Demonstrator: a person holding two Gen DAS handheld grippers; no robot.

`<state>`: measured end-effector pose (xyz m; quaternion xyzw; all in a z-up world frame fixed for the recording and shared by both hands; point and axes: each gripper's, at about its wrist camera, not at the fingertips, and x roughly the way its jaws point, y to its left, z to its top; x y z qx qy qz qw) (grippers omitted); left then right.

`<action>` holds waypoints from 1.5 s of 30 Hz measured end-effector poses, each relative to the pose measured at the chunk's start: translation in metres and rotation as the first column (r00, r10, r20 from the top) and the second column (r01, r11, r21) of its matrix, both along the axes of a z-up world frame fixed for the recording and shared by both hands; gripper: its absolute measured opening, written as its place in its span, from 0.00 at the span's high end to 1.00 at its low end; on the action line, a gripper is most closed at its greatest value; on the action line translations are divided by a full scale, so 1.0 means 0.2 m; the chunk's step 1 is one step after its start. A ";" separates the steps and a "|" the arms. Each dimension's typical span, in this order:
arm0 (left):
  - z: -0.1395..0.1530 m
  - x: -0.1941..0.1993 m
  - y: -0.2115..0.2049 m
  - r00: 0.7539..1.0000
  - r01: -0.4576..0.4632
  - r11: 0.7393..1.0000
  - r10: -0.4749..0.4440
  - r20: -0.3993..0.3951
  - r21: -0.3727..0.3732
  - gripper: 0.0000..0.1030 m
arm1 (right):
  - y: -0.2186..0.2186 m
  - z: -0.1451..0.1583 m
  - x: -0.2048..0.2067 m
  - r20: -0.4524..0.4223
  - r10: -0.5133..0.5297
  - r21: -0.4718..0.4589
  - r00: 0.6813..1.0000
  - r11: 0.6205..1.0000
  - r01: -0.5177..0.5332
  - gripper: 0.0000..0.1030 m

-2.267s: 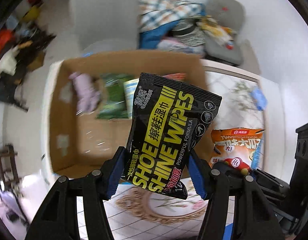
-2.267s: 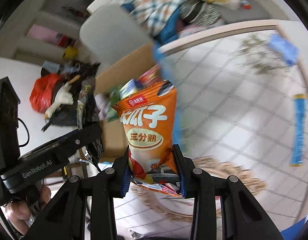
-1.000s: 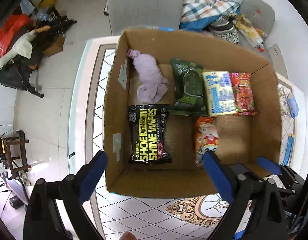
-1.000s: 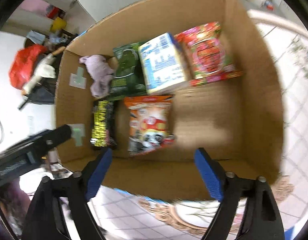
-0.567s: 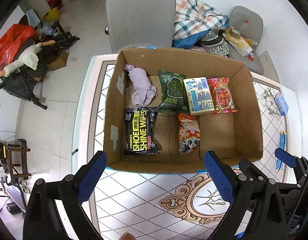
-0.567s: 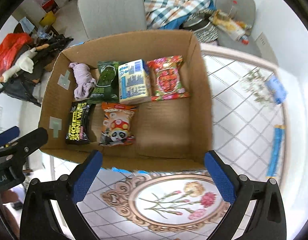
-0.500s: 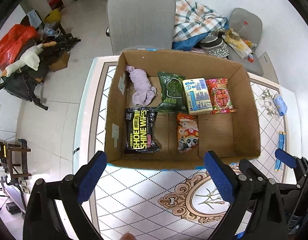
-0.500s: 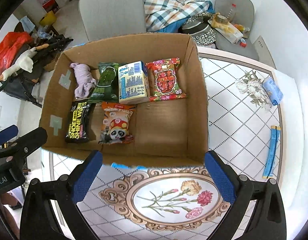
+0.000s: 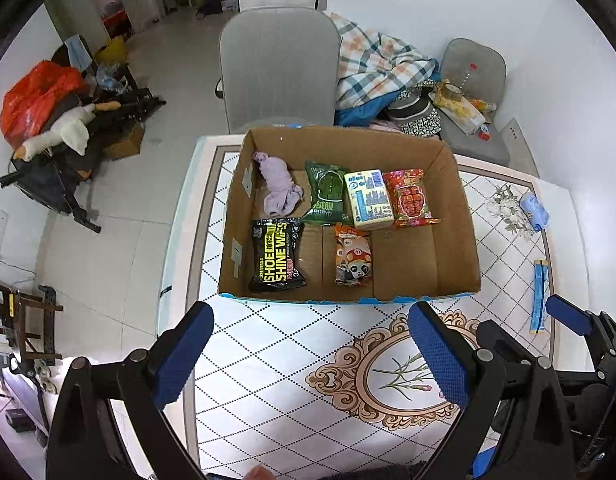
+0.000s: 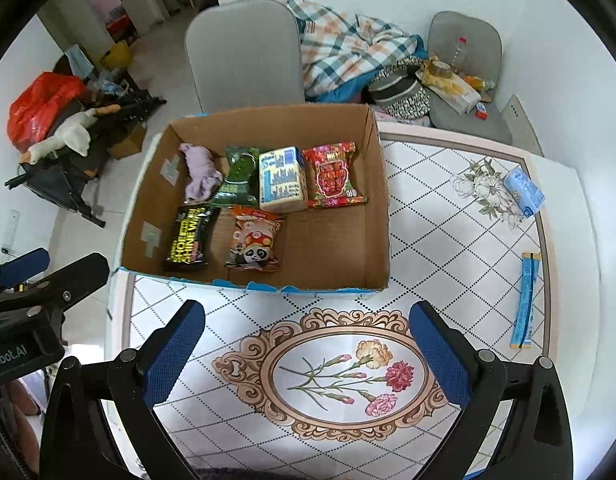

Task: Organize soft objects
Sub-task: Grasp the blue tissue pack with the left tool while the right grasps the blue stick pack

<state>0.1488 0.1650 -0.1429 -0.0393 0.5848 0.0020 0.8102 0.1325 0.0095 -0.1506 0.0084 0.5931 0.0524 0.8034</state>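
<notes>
A cardboard box stands on the patterned table. Inside lie a black shoe-wipes pack, an orange panda snack bag, a lilac cloth, a green pack, a white and blue pack and a red snack bag. My left gripper hangs open and empty above the table, short of the box. My right gripper is likewise wide open and empty.
On the table to the right of the box lie a light blue packet and a long blue stick pack. A grey chair stands behind the box. Clutter covers the floor at left.
Both grippers let go of the shoe-wipes pack and the snack bag into the box, then rose and drew back. The box now looks smaller and farther away.
</notes>
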 end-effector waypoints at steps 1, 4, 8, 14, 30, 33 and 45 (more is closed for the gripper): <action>0.01 -0.01 -0.01 1.000 0.005 1.000 -0.005 0.002 -0.001 0.03 | -0.01 0.02 -0.01 0.006 0.003 0.008 1.000 1.000 -0.003 0.00; 0.06 -0.01 -0.09 1.000 0.018 1.000 -0.018 0.019 0.012 0.03 | -0.06 0.05 -0.04 0.012 -0.003 0.045 1.000 0.999 0.002 0.00; 0.11 0.03 -0.32 0.995 0.090 0.996 -0.091 0.044 0.027 0.03 | -0.25 0.02 -0.06 -0.018 -0.058 0.084 0.998 0.995 0.059 0.00; -0.03 0.16 -0.85 0.970 0.241 0.970 -0.241 -0.002 0.031 0.03 | -0.90 -0.14 -0.05 -0.074 -0.285 0.008 0.956 0.958 0.286 0.00; -0.91 0.59 -1.96 0.868 0.390 0.920 -0.357 -0.344 0.030 0.03 | -2.02 -1.19 0.15 -0.394 -0.519 -0.069 0.759 0.840 0.538 0.29; -0.94 0.71 -2.09 0.869 0.354 0.935 -0.334 -0.365 -0.013 0.03 | -2.02 -1.20 0.16 -0.378 -0.498 -0.090 0.781 0.859 0.504 0.54; -1.13 1.30 -2.62 0.818 0.095 0.955 -0.235 -0.525 -0.279 0.03 | -2.41 -1.05 0.25 -0.341 -0.566 -0.008 0.750 0.800 0.600 0.85</action>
